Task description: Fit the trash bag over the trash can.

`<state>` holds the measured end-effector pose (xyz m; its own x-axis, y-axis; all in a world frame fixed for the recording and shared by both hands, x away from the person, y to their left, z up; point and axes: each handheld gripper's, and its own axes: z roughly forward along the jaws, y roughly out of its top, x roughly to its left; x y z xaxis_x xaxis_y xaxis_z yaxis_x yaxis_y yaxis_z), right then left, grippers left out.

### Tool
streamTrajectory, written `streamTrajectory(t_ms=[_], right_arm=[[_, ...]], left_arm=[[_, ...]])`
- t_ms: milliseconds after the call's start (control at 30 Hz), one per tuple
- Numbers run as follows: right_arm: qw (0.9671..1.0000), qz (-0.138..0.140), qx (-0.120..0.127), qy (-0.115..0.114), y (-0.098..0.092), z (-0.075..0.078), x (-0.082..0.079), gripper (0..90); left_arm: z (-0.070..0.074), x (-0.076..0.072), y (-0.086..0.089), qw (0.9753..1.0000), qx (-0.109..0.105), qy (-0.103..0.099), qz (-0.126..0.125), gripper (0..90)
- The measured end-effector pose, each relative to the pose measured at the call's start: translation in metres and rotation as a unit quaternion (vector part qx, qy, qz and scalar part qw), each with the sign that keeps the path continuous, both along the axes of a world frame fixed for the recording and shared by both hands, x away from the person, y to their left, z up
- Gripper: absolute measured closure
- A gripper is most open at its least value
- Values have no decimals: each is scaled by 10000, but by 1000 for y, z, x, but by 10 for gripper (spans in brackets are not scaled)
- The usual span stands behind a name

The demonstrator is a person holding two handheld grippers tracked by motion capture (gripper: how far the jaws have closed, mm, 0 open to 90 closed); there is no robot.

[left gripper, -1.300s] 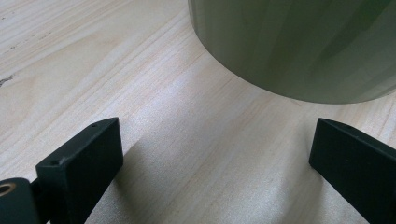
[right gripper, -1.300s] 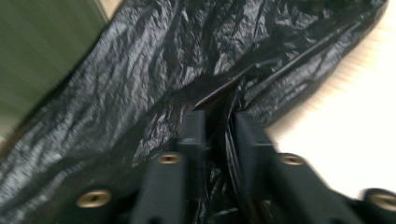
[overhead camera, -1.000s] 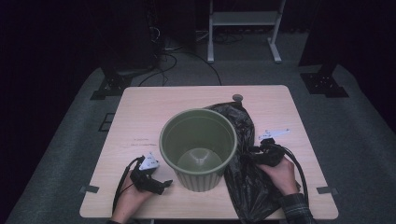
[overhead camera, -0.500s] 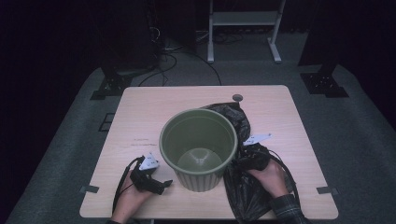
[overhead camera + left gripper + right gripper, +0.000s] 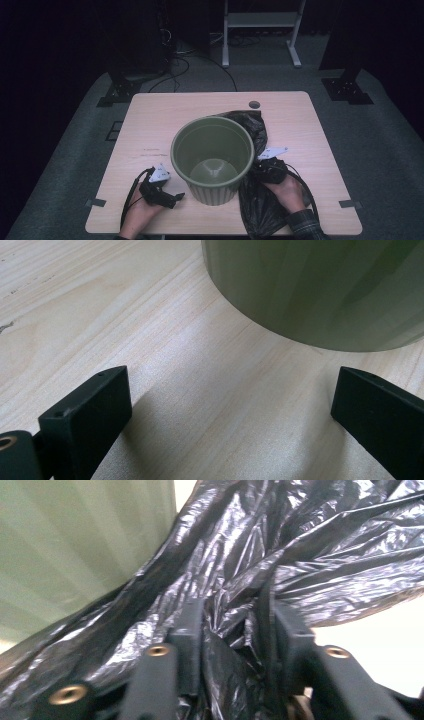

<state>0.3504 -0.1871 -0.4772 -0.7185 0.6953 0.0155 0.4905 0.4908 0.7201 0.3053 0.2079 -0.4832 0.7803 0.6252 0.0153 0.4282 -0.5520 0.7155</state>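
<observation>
A green ribbed bin [image 5: 212, 157] stands upright and empty near the middle of the wooden table [image 5: 165, 112]. A crumpled black plastic bag [image 5: 260, 205] lies against its right side and runs to the table's front edge. My right gripper [image 5: 260, 170] is pressed to the bin's right side, shut on a fold of the black bag [image 5: 235, 595]; the bin wall [image 5: 80, 545] shows at the left of its view. My left gripper [image 5: 172, 196] rests on the table at the bin's front left, open, with bare wood between its jaws and the bin's base [image 5: 320, 290] just ahead.
A small dark round hole [image 5: 254, 104] sits near the table's far edge. Beyond the table are a grey carpet, cables and a white metal stand [image 5: 260, 30]. Tape marks [image 5: 95, 203] flag the table's front corners.
My right gripper has moved left across the bag toward the bin and now grips a fold of plastic beside it. The left gripper has stayed where it was.
</observation>
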Motion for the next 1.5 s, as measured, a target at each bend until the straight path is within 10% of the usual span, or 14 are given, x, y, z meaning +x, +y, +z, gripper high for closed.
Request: streamTrajectory(t_ms=[200, 433, 967, 1500], right_arm=[[9996, 275, -10, -69, 1, 0, -4, 894], [9977, 550, 366, 178, -8, 6, -7, 891], [9895, 1191, 815, -58, -22, 54, -33, 885], [9701, 2003, 1333, -325, -26, 108, -54, 884]], left_arm=[[0, 0, 0, 10000, -1, 0, 0, 15], [0, 0, 0, 10000, 3, -1, -9, 15], [0, 1, 0, 10000, -2, 2, -2, 15], [0, 1, -1, 10000, -18, 0, 24, 15]])
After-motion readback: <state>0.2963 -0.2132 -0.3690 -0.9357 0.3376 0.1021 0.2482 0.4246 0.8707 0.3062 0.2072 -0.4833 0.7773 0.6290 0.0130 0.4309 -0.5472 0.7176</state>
